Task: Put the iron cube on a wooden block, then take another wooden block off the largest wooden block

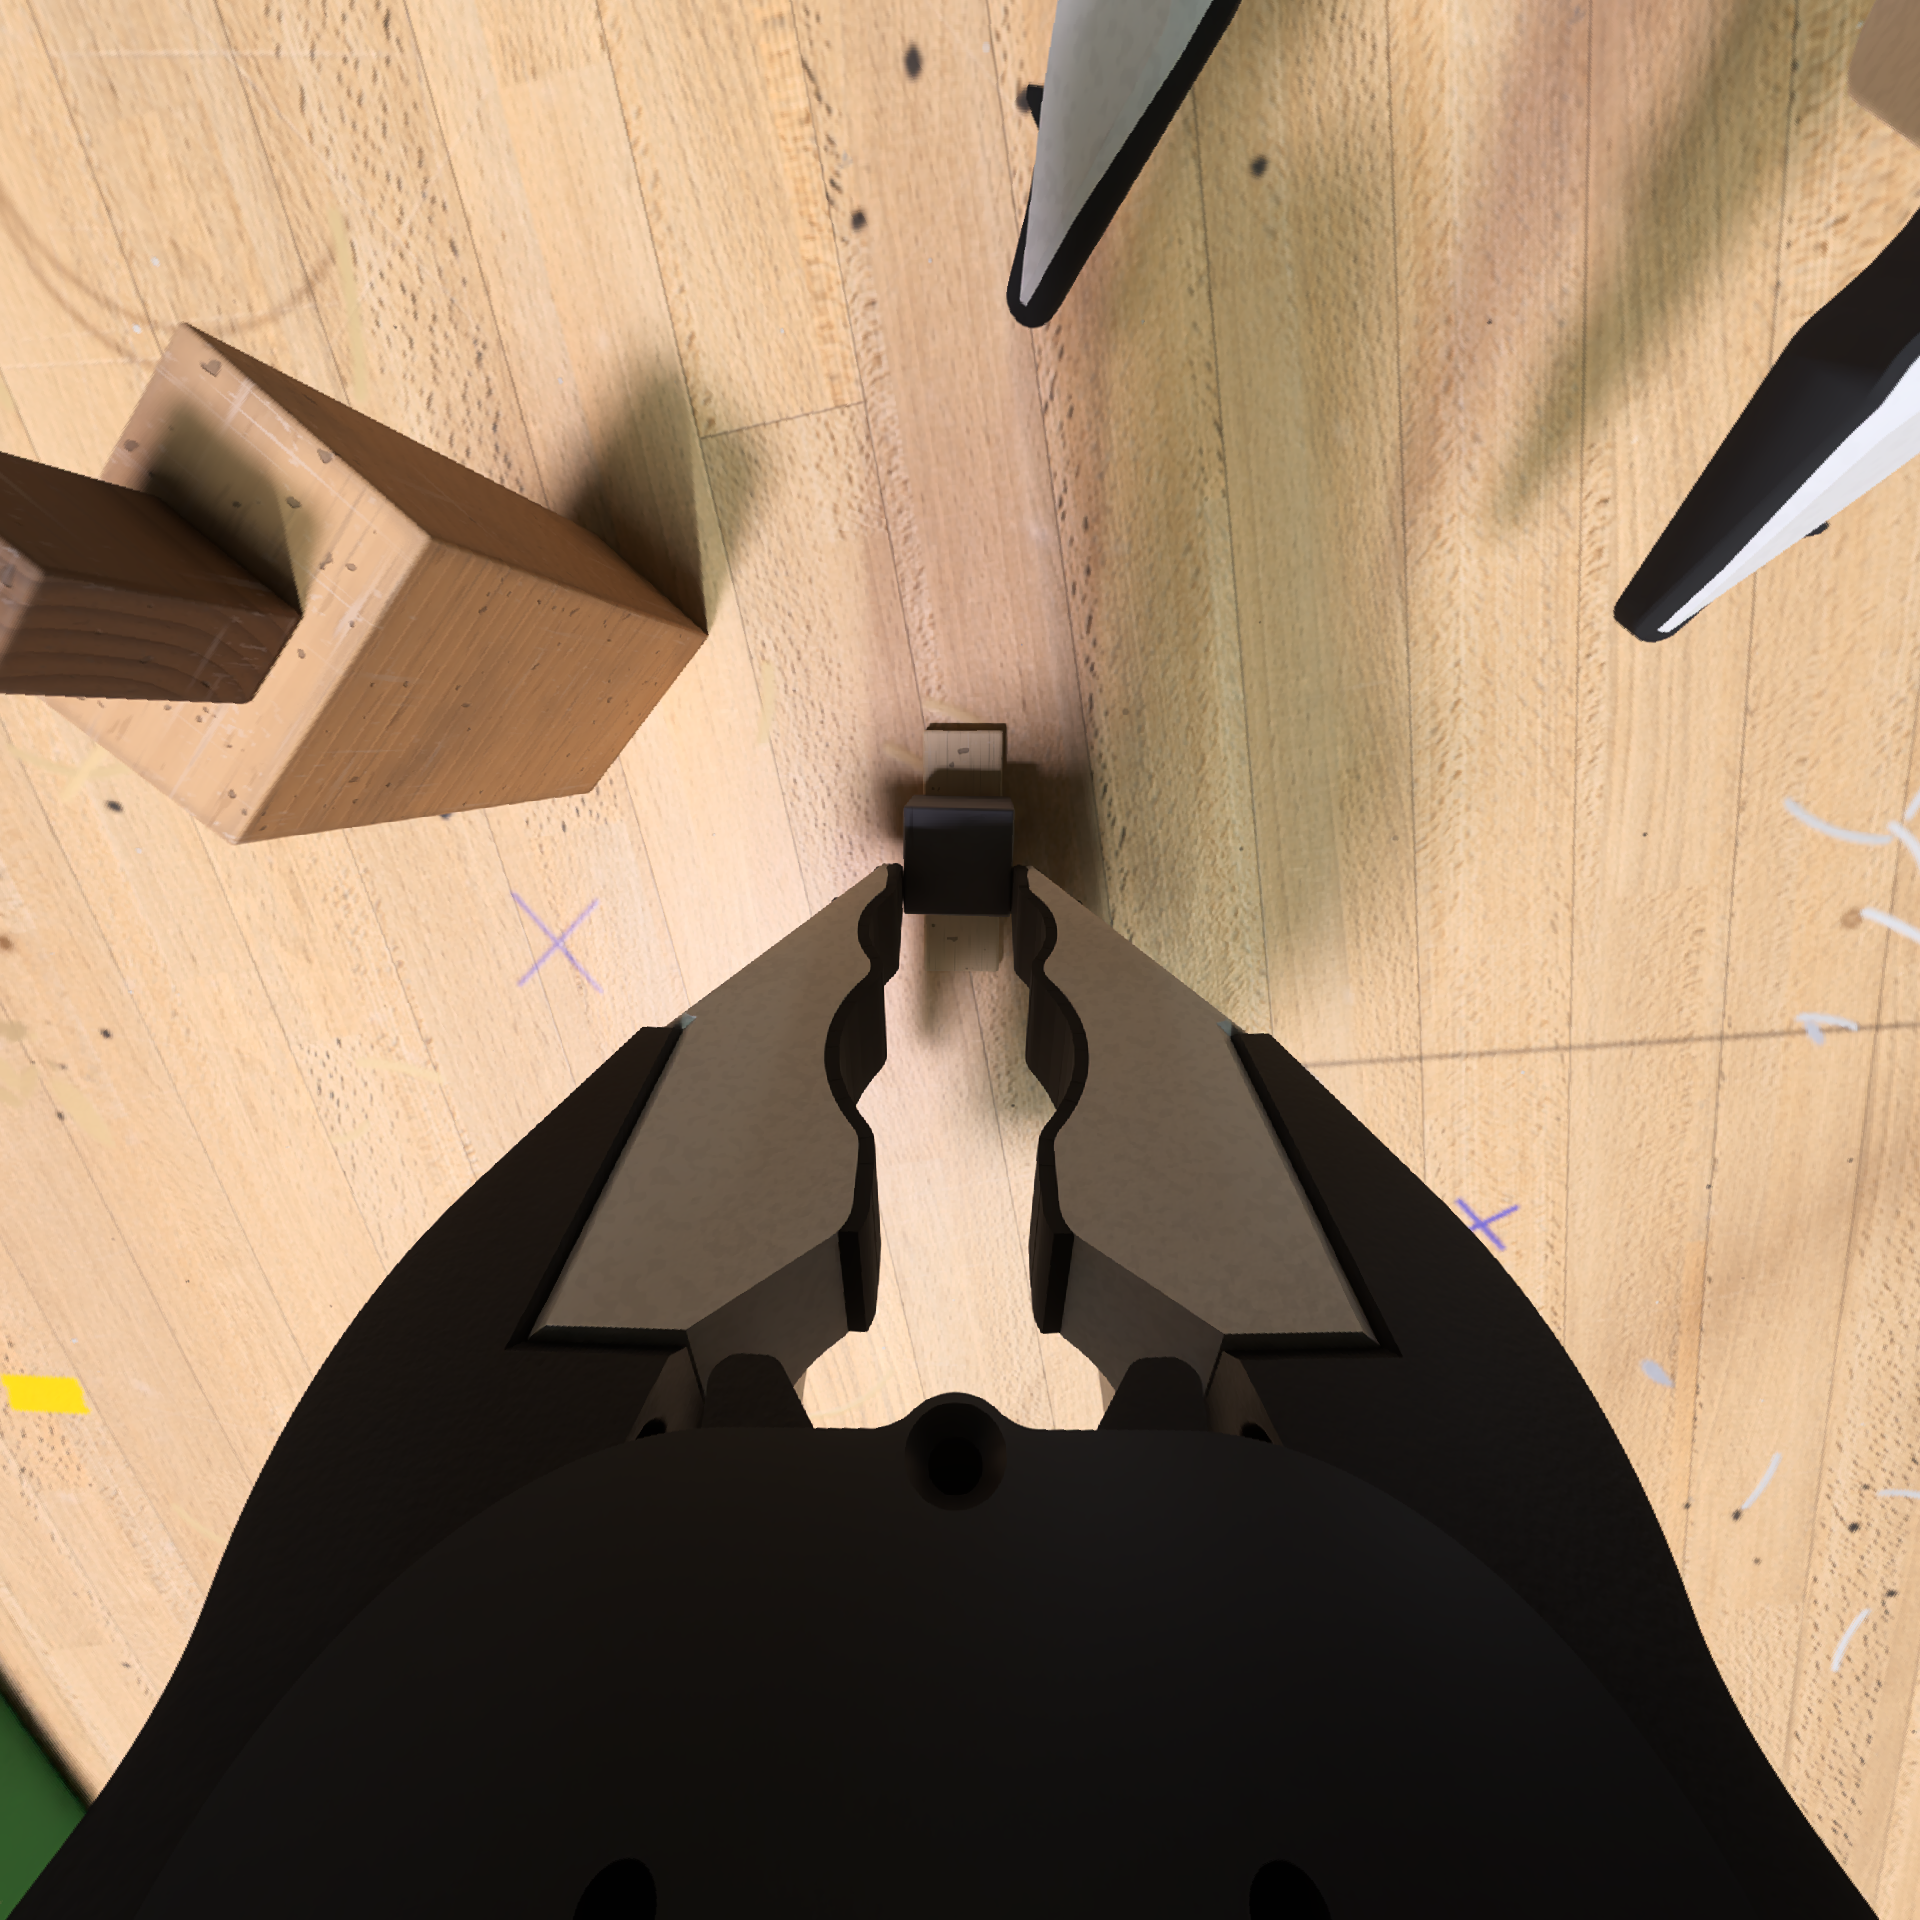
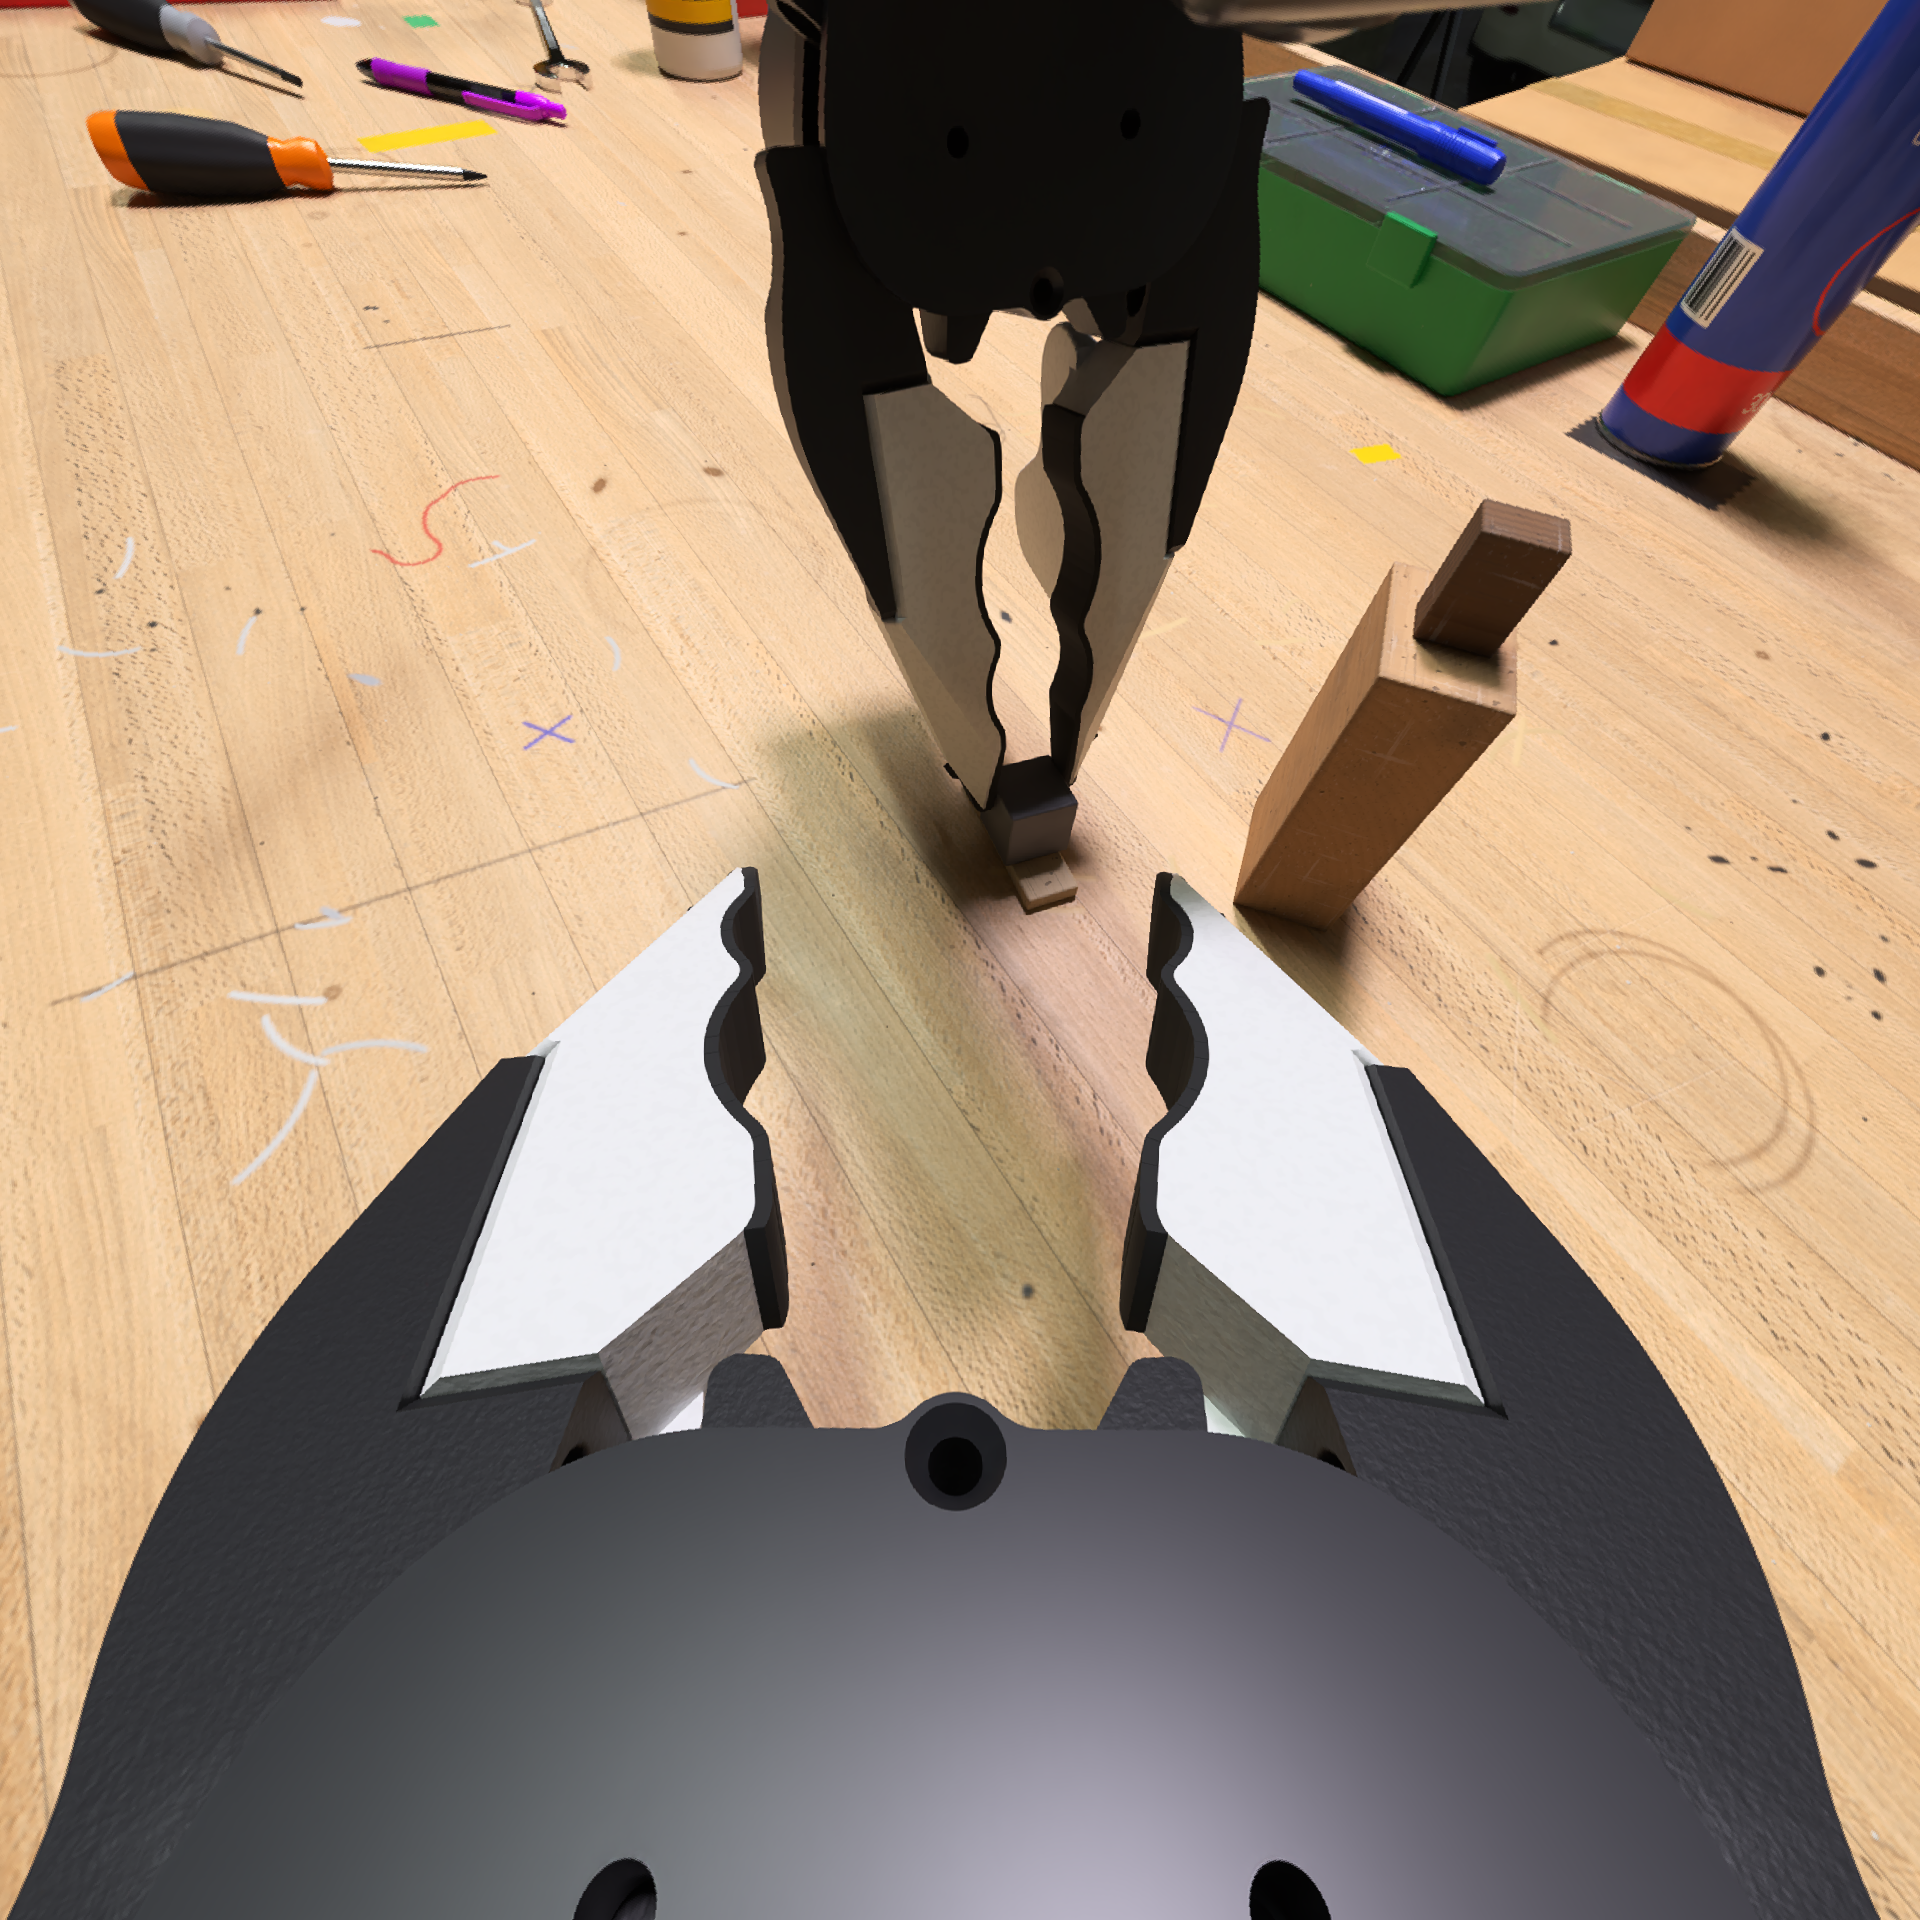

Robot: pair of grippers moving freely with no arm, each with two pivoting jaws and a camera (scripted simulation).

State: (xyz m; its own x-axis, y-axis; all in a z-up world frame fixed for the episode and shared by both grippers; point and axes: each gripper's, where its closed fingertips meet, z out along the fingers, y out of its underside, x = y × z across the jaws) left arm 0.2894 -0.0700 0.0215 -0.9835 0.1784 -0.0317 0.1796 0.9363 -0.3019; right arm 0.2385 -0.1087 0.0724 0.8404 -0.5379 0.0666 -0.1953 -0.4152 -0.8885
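Observation:
My left gripper (image 1: pixel 958 891) is shut on the dark iron cube (image 1: pixel 956 852) and holds it directly over a small pale wooden block (image 1: pixel 966 750) lying flat on the bench. I cannot tell whether the cube touches it. The right wrist view shows the same: the left gripper (image 2: pixel 1023 774), the cube (image 2: pixel 1031 808), the small block (image 2: pixel 1044 885). The largest wooden block (image 1: pixel 436 644) (image 2: pixel 1361 769) stands to one side with a darker wooden block (image 1: pixel 125 603) (image 2: pixel 1491 577) on top. My right gripper (image 2: pixel 956 894) is open and empty, a short way from the cube.
The right gripper's fingers (image 1: pixel 1091 166) show at the top of the left wrist view. Farther back on the wooden bench lie a green box (image 2: pixel 1455 301) with a blue marker (image 2: pixel 1397 130) on its lid, a blue and red can (image 2: pixel 1756 312), an orange screwdriver (image 2: pixel 229 156) and a purple pen (image 2: pixel 468 88).

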